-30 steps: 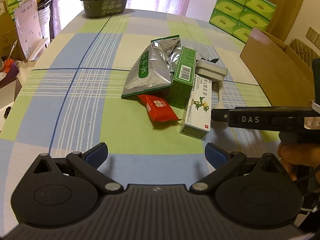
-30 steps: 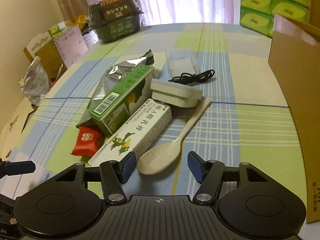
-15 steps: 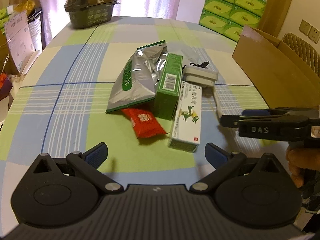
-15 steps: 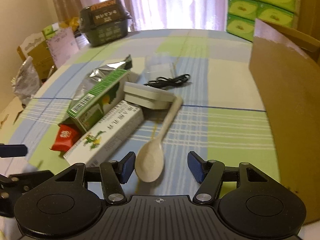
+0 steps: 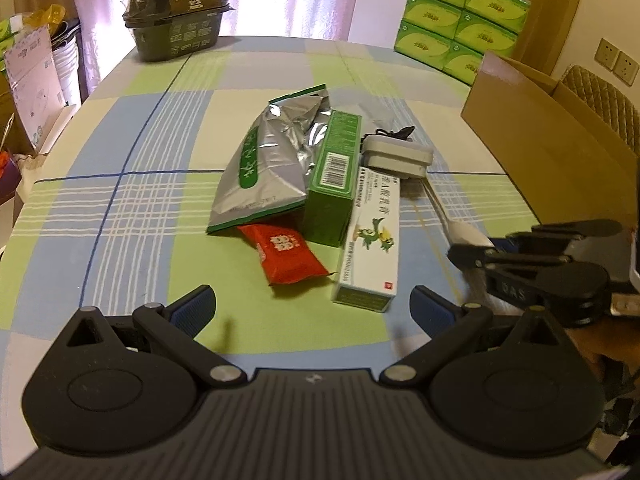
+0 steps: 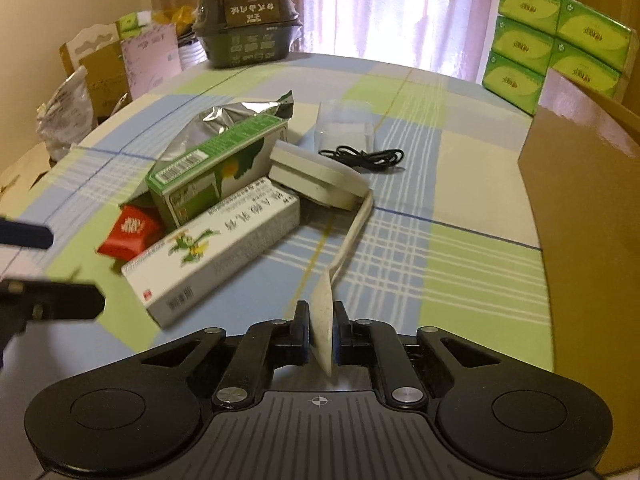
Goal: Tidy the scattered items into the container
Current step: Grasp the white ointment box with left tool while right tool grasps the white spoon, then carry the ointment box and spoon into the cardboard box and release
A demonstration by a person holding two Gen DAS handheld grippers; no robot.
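— Right, left gripper [image 5: 311, 307] hangs wide and empty, the red sachet [image 5: 286, 253] and white ointment box [image 5: 370, 250] just ahead of it.

— And the right gripper [image 6: 320, 338] is clamped on the cream spoon's [image 6: 326, 308] bowl, edge-on!

— Risky: the handle lies against the grey case [image 6: 318, 176], so a quick lift could drag it, or the spoon could pivot out.

— Half a second back those jaws stood wide, spoon flat. The cardboard box [image 6: 584, 216] waits on its right.

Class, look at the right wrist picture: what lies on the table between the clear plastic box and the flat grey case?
A coiled black cable lies between the clear plastic box and the flat grey case, clearest in the right wrist view.
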